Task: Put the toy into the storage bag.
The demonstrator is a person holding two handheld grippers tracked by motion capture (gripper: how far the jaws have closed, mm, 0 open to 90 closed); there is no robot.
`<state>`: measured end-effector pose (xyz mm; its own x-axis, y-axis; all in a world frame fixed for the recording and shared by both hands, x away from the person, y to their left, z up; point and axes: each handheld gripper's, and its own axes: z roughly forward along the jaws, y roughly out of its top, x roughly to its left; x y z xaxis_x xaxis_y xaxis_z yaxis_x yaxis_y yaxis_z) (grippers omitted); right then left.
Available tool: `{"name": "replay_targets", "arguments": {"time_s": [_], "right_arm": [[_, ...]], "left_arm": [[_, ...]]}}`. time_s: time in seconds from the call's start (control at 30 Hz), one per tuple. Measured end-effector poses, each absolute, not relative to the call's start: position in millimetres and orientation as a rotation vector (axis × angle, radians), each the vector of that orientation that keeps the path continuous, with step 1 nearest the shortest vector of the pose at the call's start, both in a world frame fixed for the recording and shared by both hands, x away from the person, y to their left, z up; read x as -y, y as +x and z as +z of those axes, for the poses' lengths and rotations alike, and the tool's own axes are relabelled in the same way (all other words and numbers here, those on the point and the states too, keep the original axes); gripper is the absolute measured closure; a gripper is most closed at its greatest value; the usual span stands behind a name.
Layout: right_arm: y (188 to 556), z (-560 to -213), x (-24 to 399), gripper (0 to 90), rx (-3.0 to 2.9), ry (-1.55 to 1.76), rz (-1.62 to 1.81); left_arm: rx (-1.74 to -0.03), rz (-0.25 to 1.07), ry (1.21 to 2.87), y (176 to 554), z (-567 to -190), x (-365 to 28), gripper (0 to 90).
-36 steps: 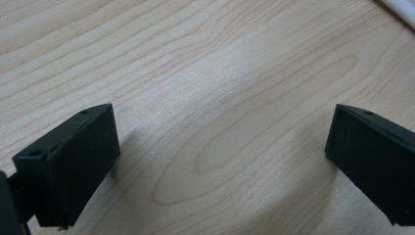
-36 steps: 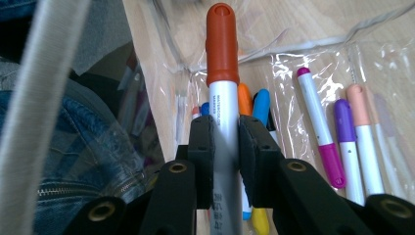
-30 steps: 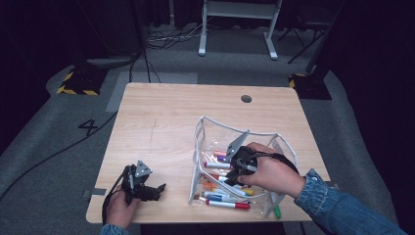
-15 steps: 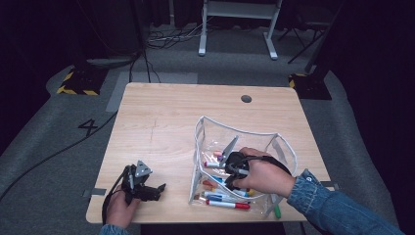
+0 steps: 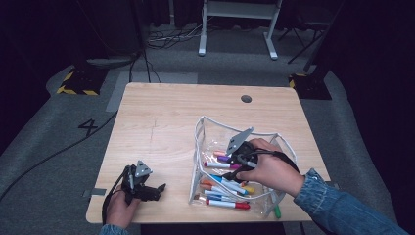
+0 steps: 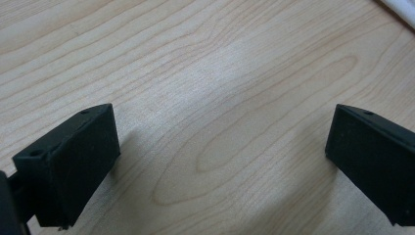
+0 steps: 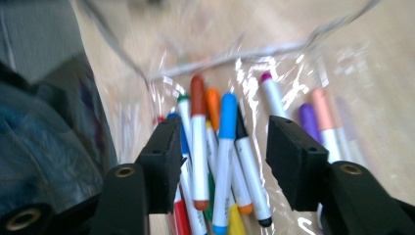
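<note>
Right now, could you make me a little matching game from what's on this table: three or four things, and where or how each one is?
Things:
1. left gripper
2. right gripper
3. clear pouch
4. green marker

Descriptions:
A. holds many coloured markers
B. pokes out at the table's near edge, under the sleeve
C. jaws wide apart over bare wood
D. jaws open above markers, just been opening

Pairs: 1-C, 2-D, 3-A, 4-B
</note>
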<state>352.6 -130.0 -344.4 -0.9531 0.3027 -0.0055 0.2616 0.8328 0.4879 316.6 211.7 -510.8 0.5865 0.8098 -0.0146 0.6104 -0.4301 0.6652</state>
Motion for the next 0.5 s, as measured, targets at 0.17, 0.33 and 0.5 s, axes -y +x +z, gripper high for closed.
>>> {"name": "replay_targets", "arguments": {"time_s": [0.17, 0.33, 0.5], "right_arm": [[345, -315, 148, 43.6, -2.814, 0.499, 0.913], [337, -288, 177, 42.4, -2.709, 0.569, 1.029], [330, -273, 216, 42.4, -2.623, 0.665, 1.068]], "left_arm": [[-1.122, 0.409, 2.185, 317, -511, -212, 0.0], [-1.121, 0.409, 2.188, 317, -511, -212, 0.0], [-1.121, 0.409, 2.188, 317, -511, -212, 0.0]]}}
